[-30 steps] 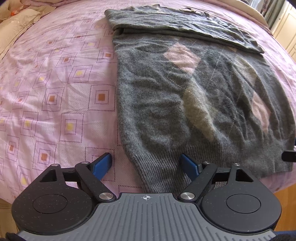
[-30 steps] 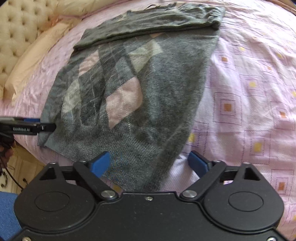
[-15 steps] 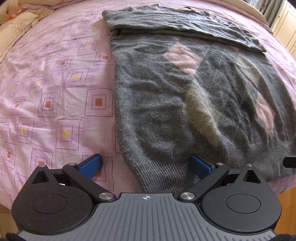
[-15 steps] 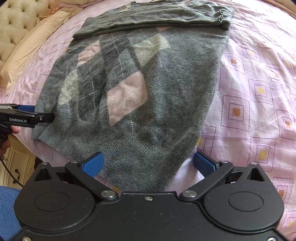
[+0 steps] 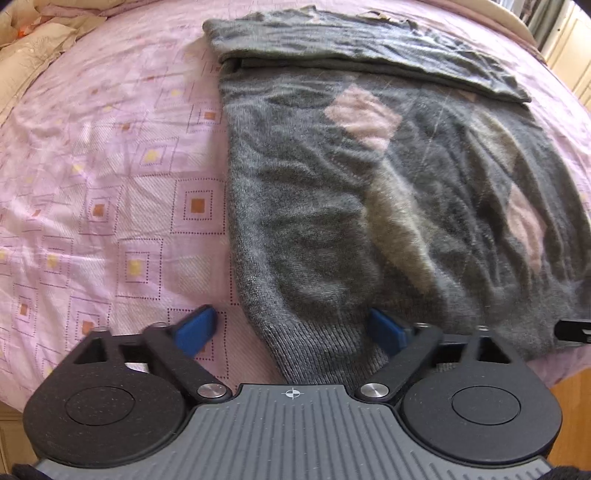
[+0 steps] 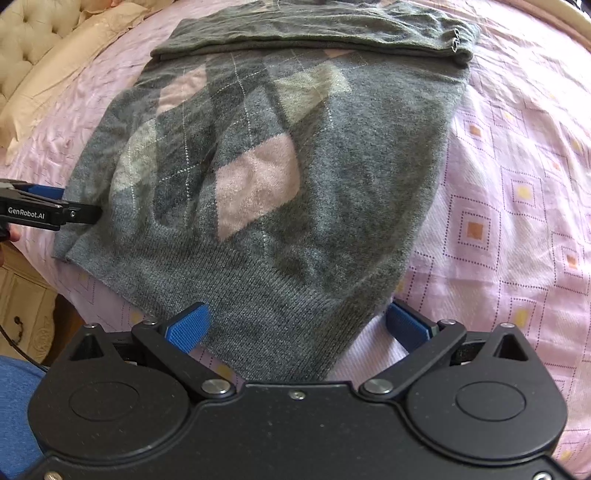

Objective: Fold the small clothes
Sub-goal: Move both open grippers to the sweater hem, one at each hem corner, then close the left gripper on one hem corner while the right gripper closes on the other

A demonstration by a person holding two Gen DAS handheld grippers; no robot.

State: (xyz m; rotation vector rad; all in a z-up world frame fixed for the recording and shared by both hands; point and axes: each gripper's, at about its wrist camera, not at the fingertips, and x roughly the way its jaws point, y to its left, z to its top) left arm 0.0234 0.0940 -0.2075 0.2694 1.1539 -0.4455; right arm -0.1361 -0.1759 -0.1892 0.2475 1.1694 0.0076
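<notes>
One grey sweater on the bed.
Two tongs, left and right, both released, now closer astride its hem.

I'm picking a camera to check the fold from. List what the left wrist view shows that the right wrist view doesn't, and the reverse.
Left wrist only: crumpled beige bedding at the far left and pale cabinet doors at the far right.

Right wrist only: a tufted cream headboard, a wooden bedside cabinet, and the left gripper seen from the side at the sweater's hem corner.

Both: the grey argyle sweater on the pink patterned sheet, its top folded over, and each camera's own open blue pads astride a hem corner.
</notes>
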